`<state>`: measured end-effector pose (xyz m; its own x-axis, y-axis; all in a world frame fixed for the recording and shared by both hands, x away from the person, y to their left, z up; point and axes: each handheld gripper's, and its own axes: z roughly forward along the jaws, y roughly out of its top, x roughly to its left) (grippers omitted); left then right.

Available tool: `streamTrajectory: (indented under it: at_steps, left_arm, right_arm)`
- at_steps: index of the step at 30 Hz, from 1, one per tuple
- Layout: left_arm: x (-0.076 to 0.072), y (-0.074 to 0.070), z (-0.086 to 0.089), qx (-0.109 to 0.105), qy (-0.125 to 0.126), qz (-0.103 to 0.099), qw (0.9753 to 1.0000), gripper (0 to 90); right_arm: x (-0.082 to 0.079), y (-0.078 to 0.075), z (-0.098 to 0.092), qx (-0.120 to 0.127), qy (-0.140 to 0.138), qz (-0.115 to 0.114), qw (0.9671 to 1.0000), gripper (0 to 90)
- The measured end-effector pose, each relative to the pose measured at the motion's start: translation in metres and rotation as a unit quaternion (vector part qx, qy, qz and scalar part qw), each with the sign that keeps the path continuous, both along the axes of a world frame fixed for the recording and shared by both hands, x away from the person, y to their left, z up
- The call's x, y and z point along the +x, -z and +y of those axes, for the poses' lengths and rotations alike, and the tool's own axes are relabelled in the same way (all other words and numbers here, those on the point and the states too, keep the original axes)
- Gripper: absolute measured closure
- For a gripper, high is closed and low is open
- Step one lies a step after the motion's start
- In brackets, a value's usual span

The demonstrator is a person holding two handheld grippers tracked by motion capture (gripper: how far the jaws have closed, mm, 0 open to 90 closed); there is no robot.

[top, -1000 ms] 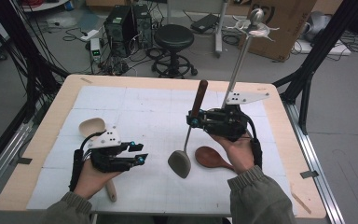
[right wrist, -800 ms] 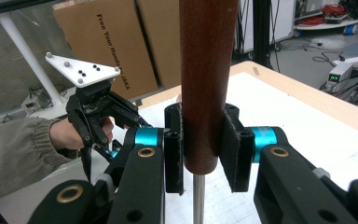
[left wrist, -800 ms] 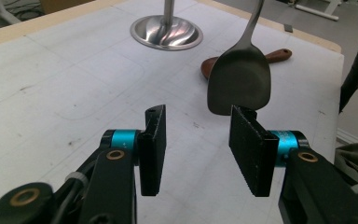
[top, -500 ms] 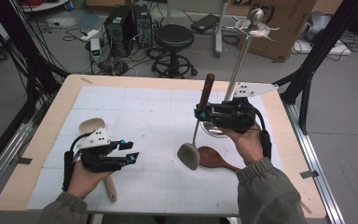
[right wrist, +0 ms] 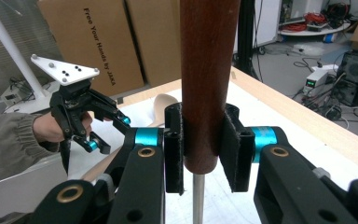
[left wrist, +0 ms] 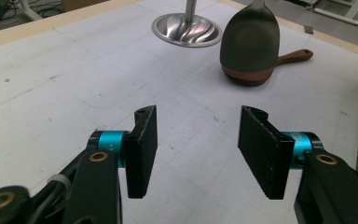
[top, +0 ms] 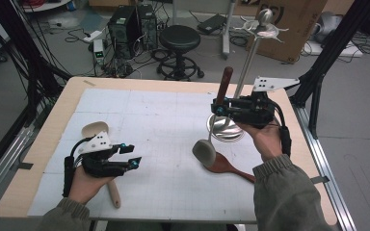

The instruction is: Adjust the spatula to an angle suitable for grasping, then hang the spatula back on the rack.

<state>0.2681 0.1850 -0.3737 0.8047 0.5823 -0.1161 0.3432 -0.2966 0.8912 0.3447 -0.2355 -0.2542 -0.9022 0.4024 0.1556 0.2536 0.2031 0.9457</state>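
The ladle [top: 204, 151] has a glossy dark wood handle, thin metal shaft and matt grey bowl. The stand [top: 226, 130] is polished metal, the spoon [top: 224, 166] reddish wood.

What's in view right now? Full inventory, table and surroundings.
Ladle: 1, grey bowl, metal shaft, dark brown wooden handle; lifted over the table, right of centre.
Wooden spoon: 1, reddish-brown; flat on the mat, under the ladle's bowl.
Pale wooden spoon: 1, light wood; on the mat, beneath the left hand.
Utensil stand: 1, silver, round base with tall pole; right side of the table.
White mat: 1, white; covers the tabletop.
Stool: 1, black; floor behind the table.
Cardboard box: 1, brown; floor, far right.
Left gripper: 1, black, jaws open, holding nothing; low over the mat.
Right gripper: 1, black, jaws shut on the ladle's handle.
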Motion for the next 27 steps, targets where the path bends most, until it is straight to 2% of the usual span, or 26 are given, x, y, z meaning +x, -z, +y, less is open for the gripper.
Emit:
streamTrajectory:
  at_steps: [14,21,27]
  left_arm:
    - [0.002,0.002,0.003,0.013,-0.019,0.004,0.9997,38.2]
    - [0.003,0.003,0.003,0.018,-0.017,0.004,0.9997,36.9]
    - [0.003,0.004,0.002,0.022,-0.015,0.005,0.9996,36.0]
  right_arm:
    - [0.012,-0.005,-0.018,-0.01,0.015,-0.003,0.9998,73.1]
    - [0.021,-0.012,-0.028,-0.01,0.025,-0.004,0.9996,73.1]
    - [0.03,-0.023,-0.033,-0.014,0.027,-0.014,0.9994,73.1]
